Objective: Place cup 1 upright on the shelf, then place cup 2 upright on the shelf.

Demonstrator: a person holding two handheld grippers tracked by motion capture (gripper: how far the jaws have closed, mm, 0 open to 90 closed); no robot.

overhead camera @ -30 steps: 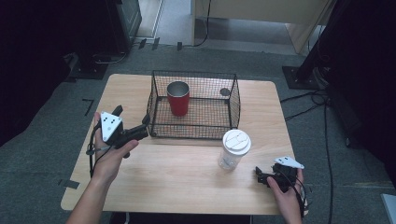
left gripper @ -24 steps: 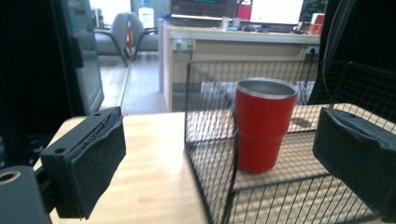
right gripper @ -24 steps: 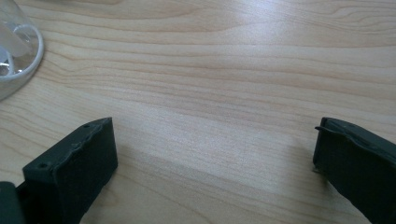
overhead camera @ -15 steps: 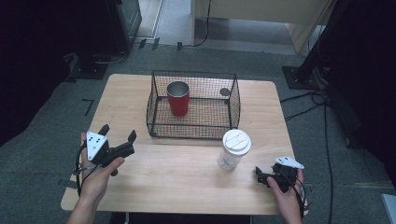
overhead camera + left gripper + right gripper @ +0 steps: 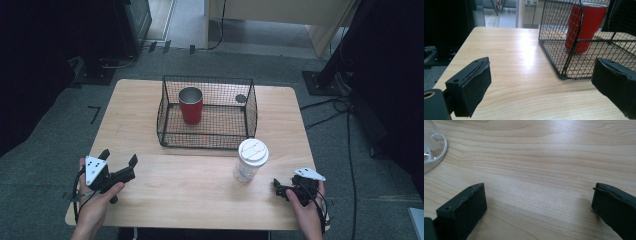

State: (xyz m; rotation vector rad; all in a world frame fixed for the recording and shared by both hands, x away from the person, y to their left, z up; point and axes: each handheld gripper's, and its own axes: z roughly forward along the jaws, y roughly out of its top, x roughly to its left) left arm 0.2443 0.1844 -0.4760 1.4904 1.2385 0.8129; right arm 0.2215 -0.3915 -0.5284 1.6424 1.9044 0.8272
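I have my right gripper (image 5: 283, 188) low at the near right corner of the table (image 5: 200, 200), jaws spread wide around bare wood, gripping nothing. The clear lidded cup (image 5: 250, 160) stands upright just up and left of it, far nearer this hand. My left gripper (image 5: 119, 161), also wide open and empty, sits at the near left, facing the wire basket (image 5: 207, 142) with the red cup (image 5: 191, 105) upright inside. I can read no label or writing anywhere.
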